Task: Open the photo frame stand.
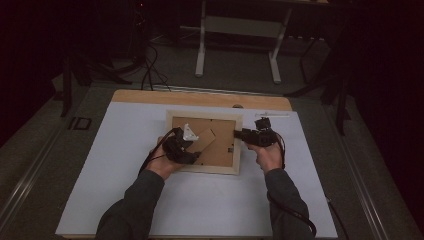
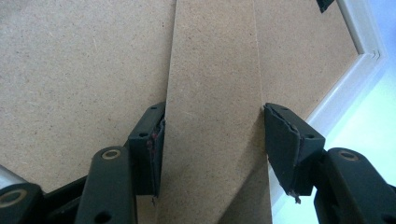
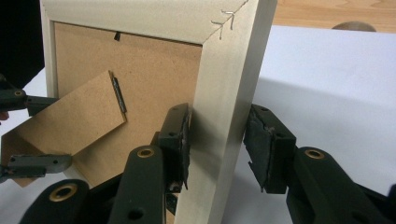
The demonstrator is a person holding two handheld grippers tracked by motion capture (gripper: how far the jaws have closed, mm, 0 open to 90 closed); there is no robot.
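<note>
A pale wooden picture frame (image 1: 205, 116) lies face down on the white sheet, its brown backing board (image 2: 70, 70) up. A brown stand strip (image 1: 205, 140) crosses the backing at a slant, hinged at one end. My left gripper (image 1: 192, 145) straddles that strip (image 2: 212, 70), and both pads press its long edges. In the right gripper view the strip (image 3: 70, 121) is raised off the backing between the left gripper's (image 3: 65, 130) jaws. My right gripper (image 1: 239, 134) grips the frame's right rail (image 3: 229, 70), one pad on the inner face, the other on the outer.
The white sheet (image 1: 200, 200) covers most of the wooden table (image 1: 200, 97). A thin pale stick (image 1: 272, 115) lies near the table's far right edge. Another table's white legs (image 1: 201, 50) stand on the dark floor beyond.
</note>
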